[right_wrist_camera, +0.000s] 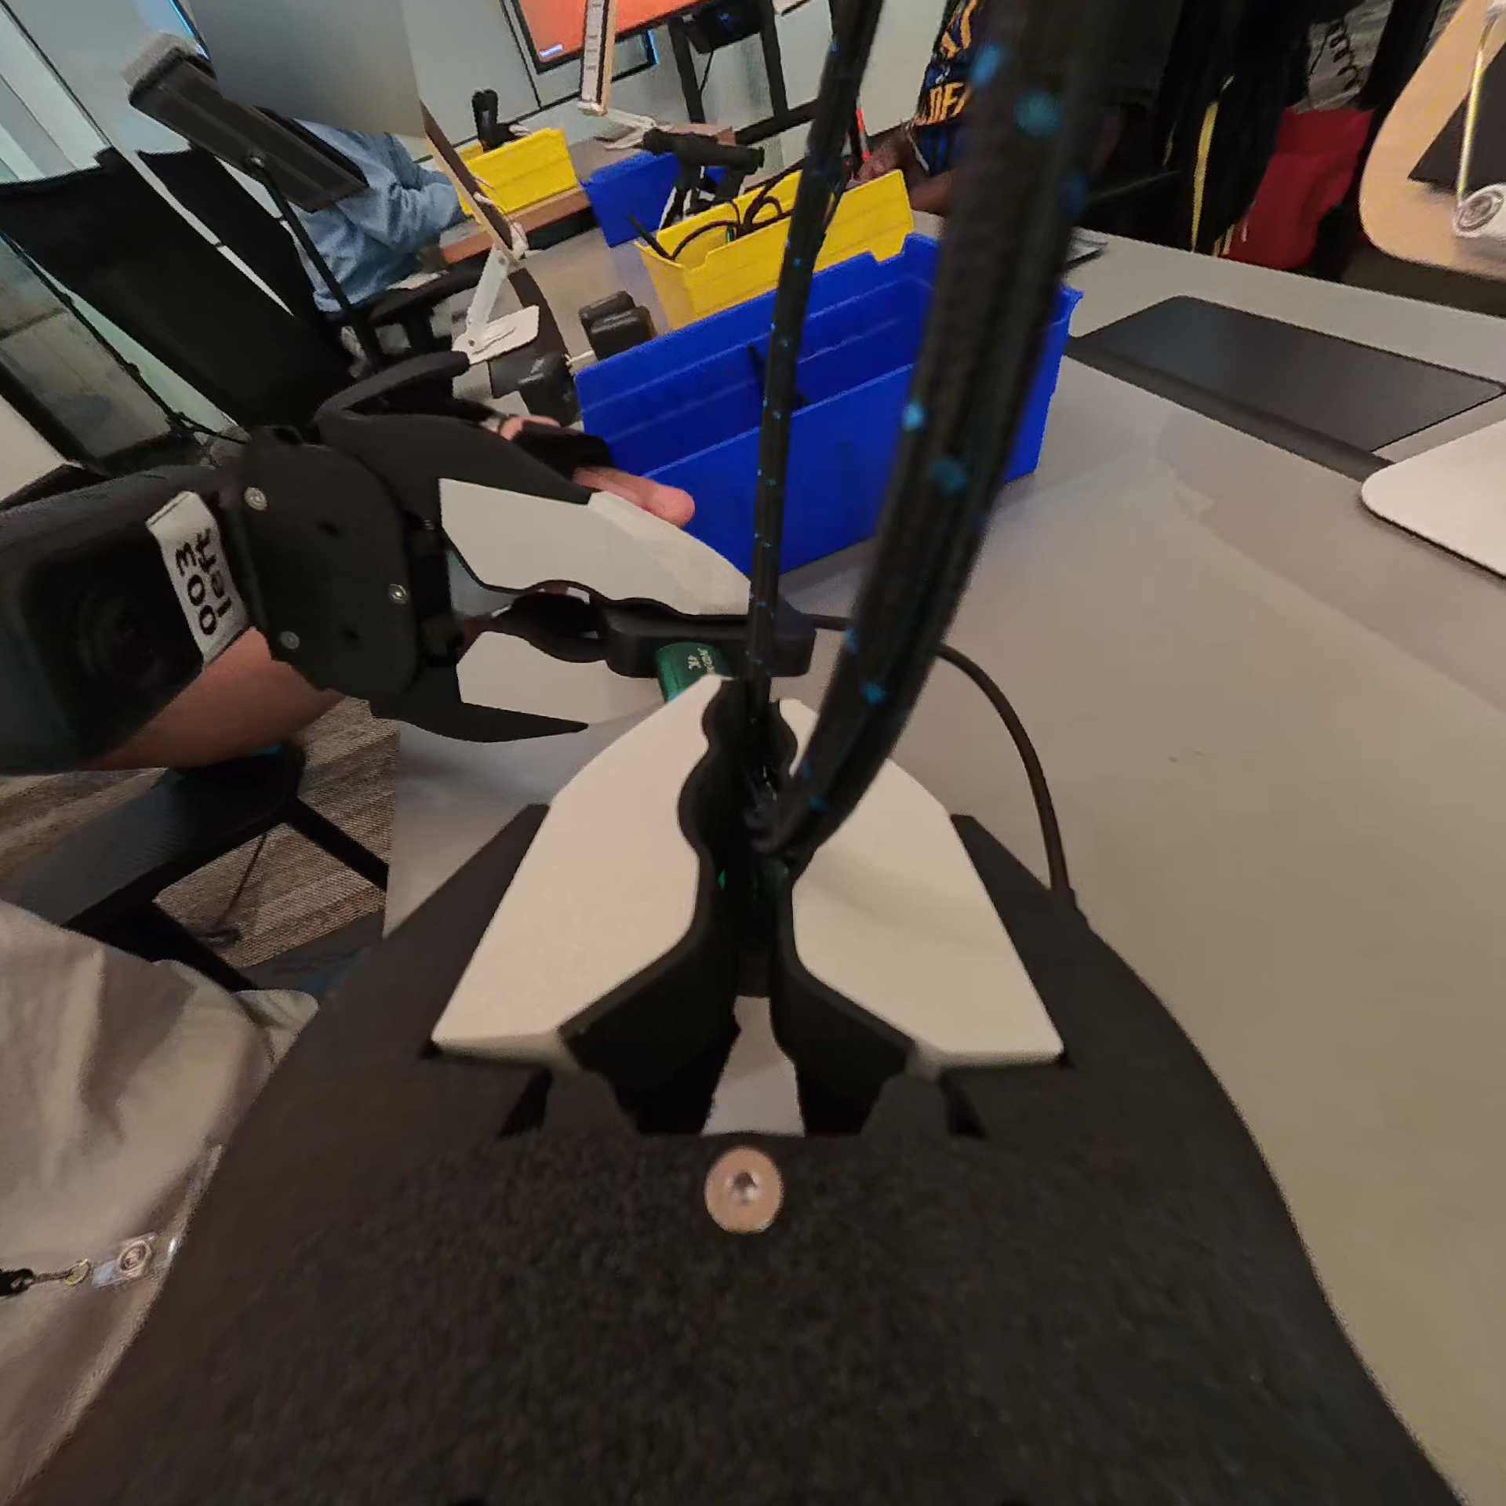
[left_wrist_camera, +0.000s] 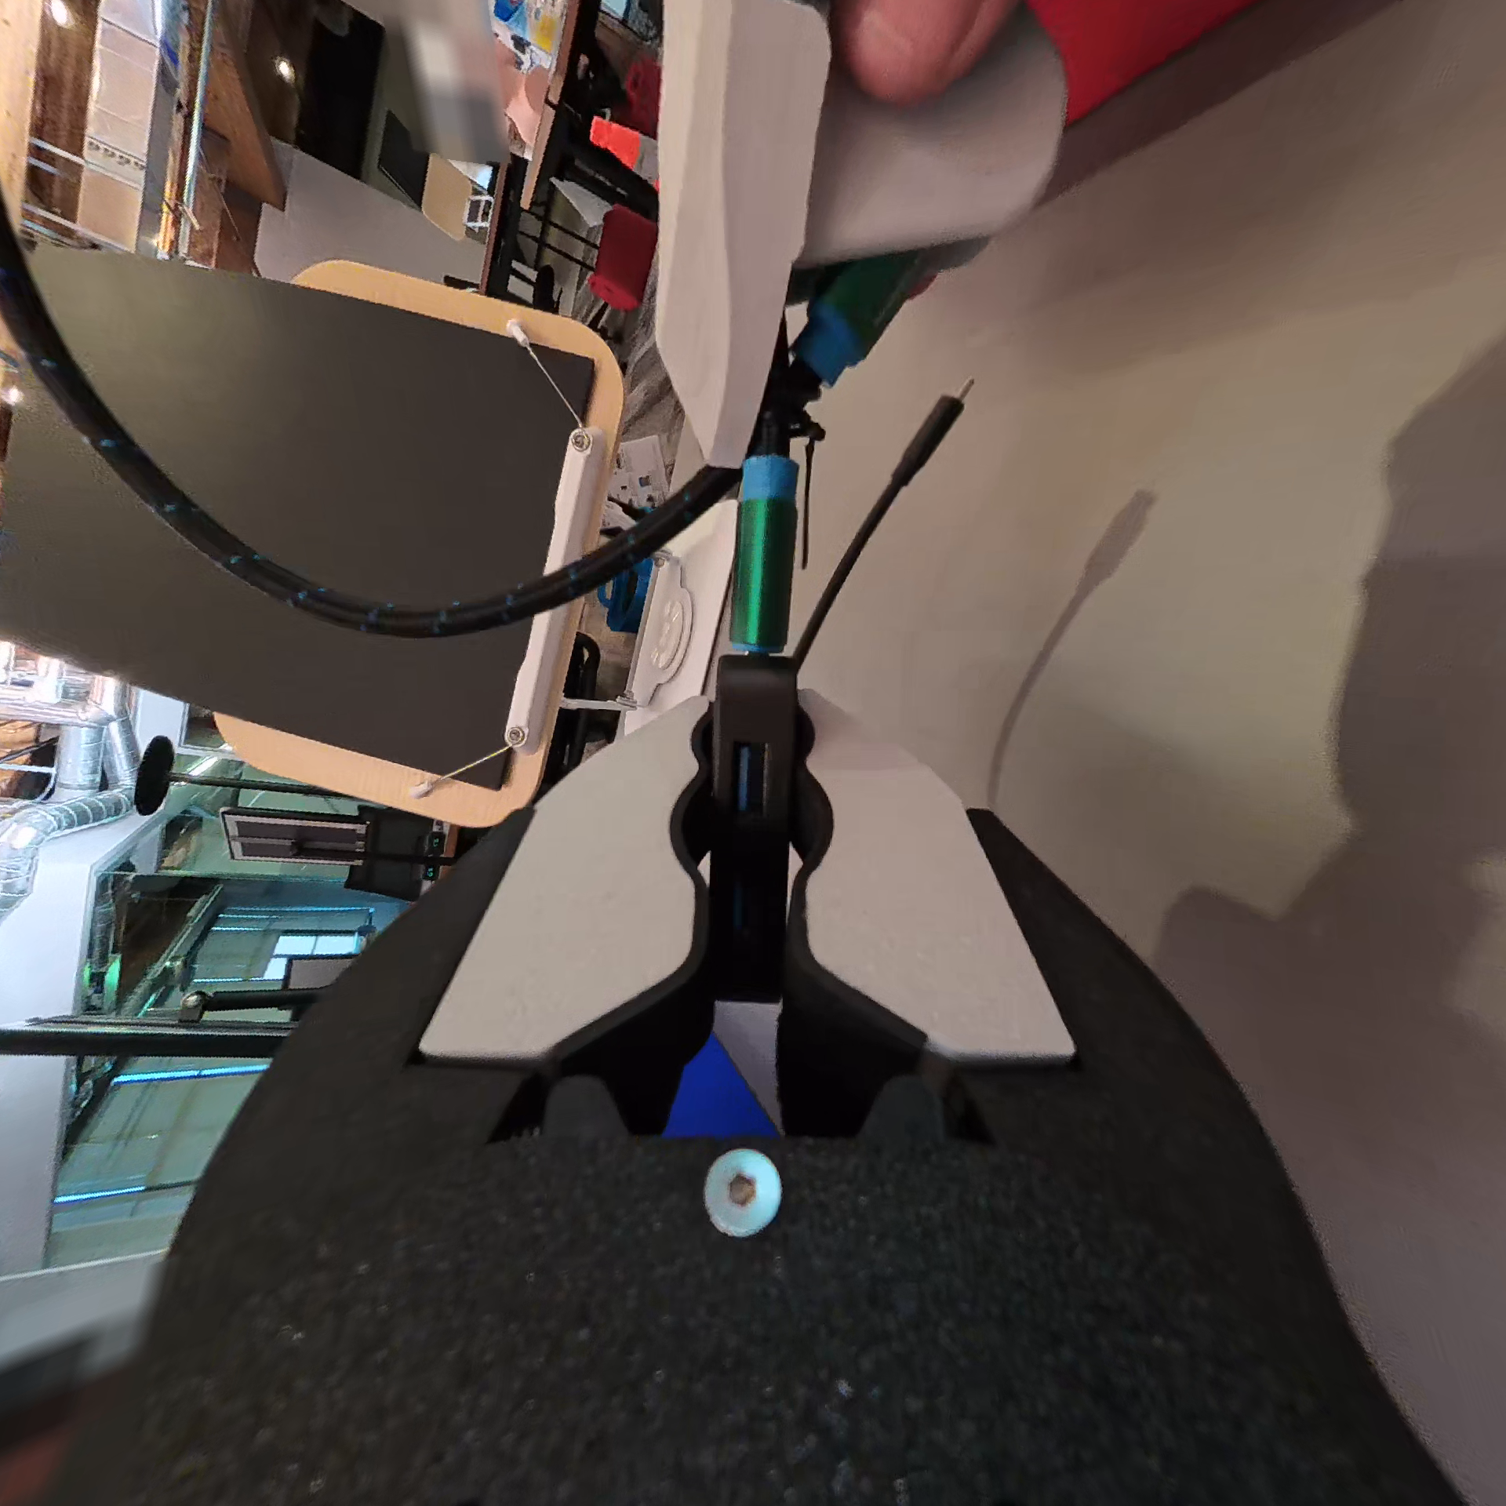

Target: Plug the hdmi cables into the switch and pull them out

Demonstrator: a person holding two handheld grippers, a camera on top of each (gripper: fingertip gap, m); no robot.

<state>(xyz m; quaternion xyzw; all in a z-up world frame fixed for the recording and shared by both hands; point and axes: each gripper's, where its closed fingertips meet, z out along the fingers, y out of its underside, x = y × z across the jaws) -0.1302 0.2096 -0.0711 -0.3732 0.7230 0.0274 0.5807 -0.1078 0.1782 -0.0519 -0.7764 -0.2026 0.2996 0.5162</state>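
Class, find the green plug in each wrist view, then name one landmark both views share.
Left wrist view: green plug at centre, just beyond the black switch.
Right wrist view: green plug left of centre, under the switch.
Shared landmark: the black braided cable.

1. Left claw [left_wrist_camera: 748,815]: two pale grey fingers [left_wrist_camera: 603,896] with wavy black inner pads, seated in a black, grainy-textured body; one pale hex-socket screw [left_wrist_camera: 742,1193] on the centreline.
2. Right claw [right_wrist_camera: 746,782]: same build, with a silver hex-socket screw [right_wrist_camera: 742,1189].
3. Left unit seen from the right wrist view: black housing with small screws, black camera block [right_wrist_camera: 90,619], white label strip [right_wrist_camera: 200,587].
4. Worn: black fingerless glove [right_wrist_camera: 554,448]; light grey garment [right_wrist_camera: 98,1100]; red sleeve [left_wrist_camera: 1141,49].
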